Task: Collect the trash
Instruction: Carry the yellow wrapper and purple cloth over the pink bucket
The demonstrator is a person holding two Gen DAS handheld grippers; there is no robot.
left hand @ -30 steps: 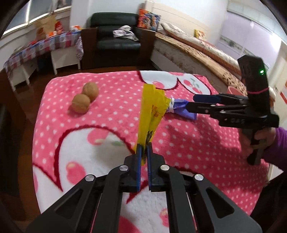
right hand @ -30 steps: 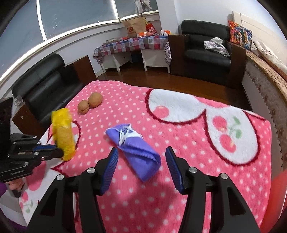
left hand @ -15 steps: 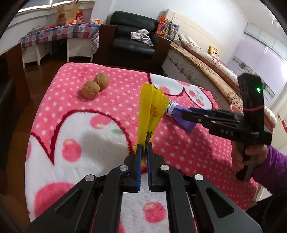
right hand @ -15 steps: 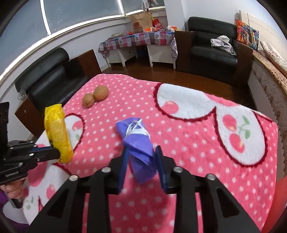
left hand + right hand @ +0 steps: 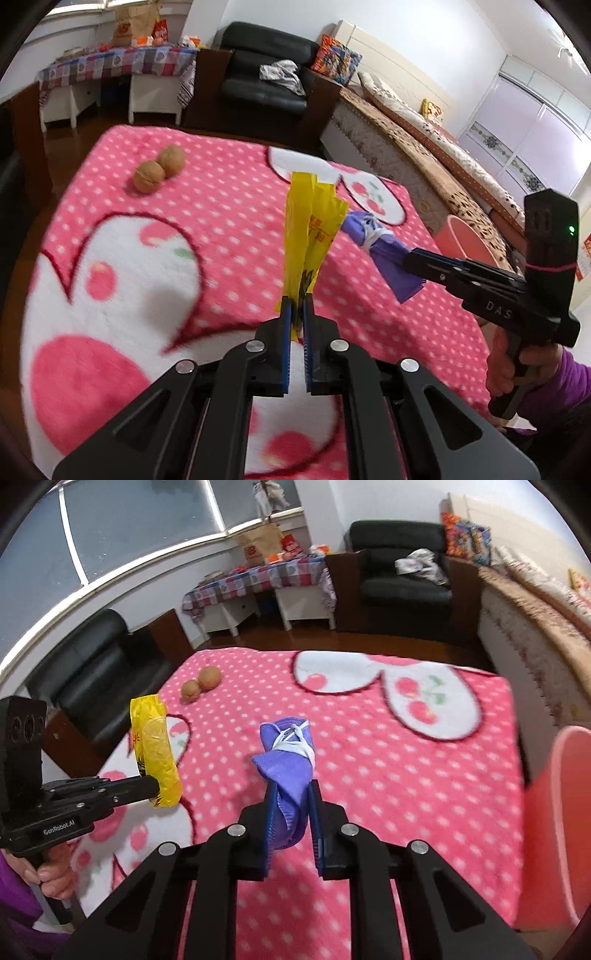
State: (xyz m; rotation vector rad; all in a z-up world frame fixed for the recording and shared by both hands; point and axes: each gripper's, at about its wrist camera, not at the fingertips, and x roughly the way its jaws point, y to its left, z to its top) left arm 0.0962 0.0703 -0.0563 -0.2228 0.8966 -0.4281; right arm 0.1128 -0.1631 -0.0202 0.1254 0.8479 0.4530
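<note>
A yellow wrapper (image 5: pixel 310 236) stands upright between the pads of my left gripper (image 5: pixel 296 306), which is shut on its lower end; the same yellow wrapper (image 5: pixel 155 749) shows at the left of the right wrist view. My right gripper (image 5: pixel 291 794) holds a purple folded packet (image 5: pixel 286 760) tied with white string, its jaws still closing on it, lifted off the pink blanket (image 5: pixel 388 768). In the left wrist view that purple packet (image 5: pixel 384 254) hangs from the right gripper's fingers (image 5: pixel 424 262) at the right. Two walnuts (image 5: pixel 159 170) lie at the blanket's far left.
A pink bin (image 5: pixel 557 812) stands off the blanket's right edge, also seen as a pink bin (image 5: pixel 465 240) in the left wrist view. A black armchair (image 5: pixel 266 85), a table with a checked cloth (image 5: pixel 255 583) and a long bed (image 5: pixel 424 147) lie beyond.
The right gripper closed on the purple packet and lifted it off the blanket, moving right toward the bin. The left gripper, still gripping the yellow wrapper, shifted slightly.
</note>
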